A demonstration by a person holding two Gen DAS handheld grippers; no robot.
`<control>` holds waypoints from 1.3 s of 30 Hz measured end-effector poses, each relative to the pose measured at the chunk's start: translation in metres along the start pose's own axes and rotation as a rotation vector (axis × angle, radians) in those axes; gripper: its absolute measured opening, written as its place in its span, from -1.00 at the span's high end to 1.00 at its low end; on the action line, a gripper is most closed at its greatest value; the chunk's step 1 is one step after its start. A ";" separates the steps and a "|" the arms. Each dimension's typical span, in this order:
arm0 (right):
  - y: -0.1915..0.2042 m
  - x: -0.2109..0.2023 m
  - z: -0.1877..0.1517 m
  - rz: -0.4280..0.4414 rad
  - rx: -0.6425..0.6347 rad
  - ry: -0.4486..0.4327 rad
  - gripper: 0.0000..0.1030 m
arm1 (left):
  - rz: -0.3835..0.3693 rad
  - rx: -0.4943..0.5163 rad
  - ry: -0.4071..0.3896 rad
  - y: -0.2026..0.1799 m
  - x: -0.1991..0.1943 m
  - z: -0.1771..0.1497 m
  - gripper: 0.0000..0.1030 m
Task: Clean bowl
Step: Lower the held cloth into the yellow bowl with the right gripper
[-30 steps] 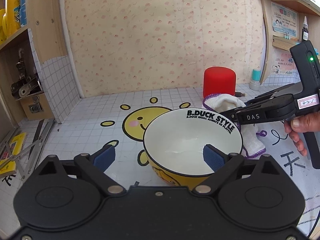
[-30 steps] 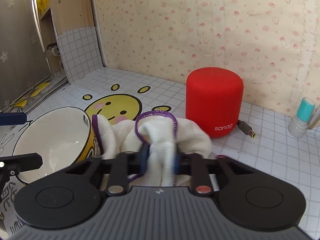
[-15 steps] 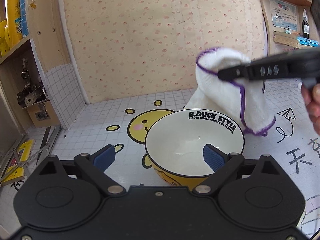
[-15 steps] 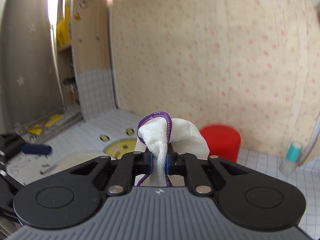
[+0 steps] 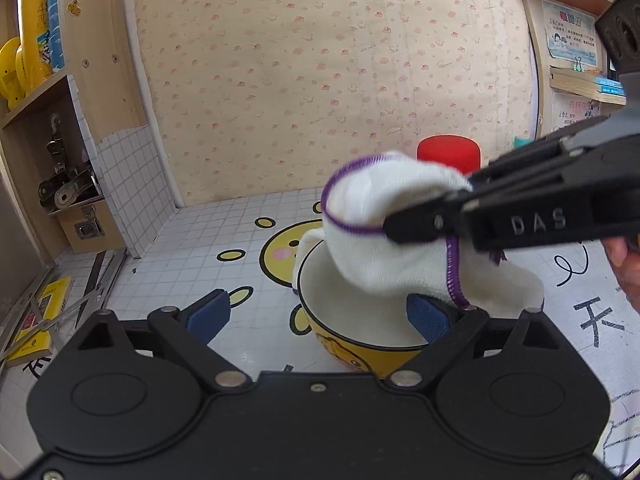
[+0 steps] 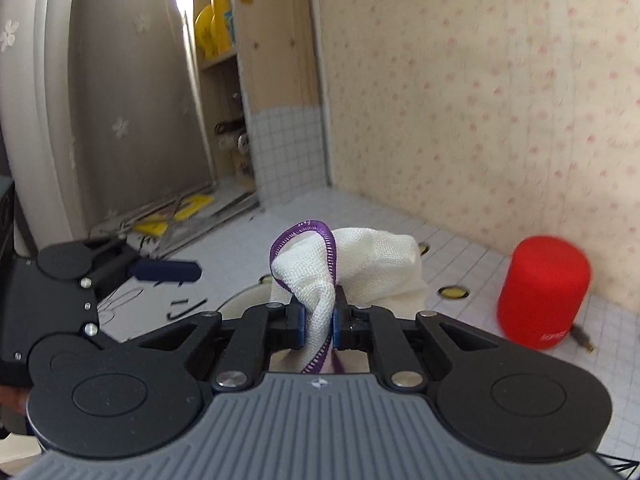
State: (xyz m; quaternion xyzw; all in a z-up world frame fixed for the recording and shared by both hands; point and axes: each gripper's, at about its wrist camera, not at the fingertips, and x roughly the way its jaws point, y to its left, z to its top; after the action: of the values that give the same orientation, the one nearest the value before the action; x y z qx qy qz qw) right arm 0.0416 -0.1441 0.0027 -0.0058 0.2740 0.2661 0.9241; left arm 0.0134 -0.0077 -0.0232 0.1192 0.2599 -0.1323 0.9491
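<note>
The right gripper (image 6: 316,326) is clamping a purple-edged white cloth (image 5: 400,236) above the yellow duck bowl (image 5: 360,336), draping over its far rim; the left gripper (image 5: 320,316) is gaping, straddling the bowl's near wall.

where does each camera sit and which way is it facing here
Left wrist: sits on the left gripper, looking forward and down at the bowl on the tiled table; its open fingers show, plus the right gripper and part of a hand.
Right wrist: sits on the right gripper, looking forward over the cloth it clamps, toward the wall; the left gripper shows at left.
Shared: cloth, bowl, red speaker, wooden shelf, both grippers.
</note>
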 end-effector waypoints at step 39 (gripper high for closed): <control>-0.019 -0.031 0.018 0.018 0.103 0.056 -0.50 | -0.003 0.015 0.003 0.002 0.004 -0.001 -0.87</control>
State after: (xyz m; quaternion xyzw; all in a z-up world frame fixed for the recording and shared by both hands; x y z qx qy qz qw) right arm 0.0383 -0.1727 0.0311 0.0371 0.3131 0.2597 0.9128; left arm 0.0169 -0.0060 -0.0260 0.1260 0.2607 -0.1357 0.9475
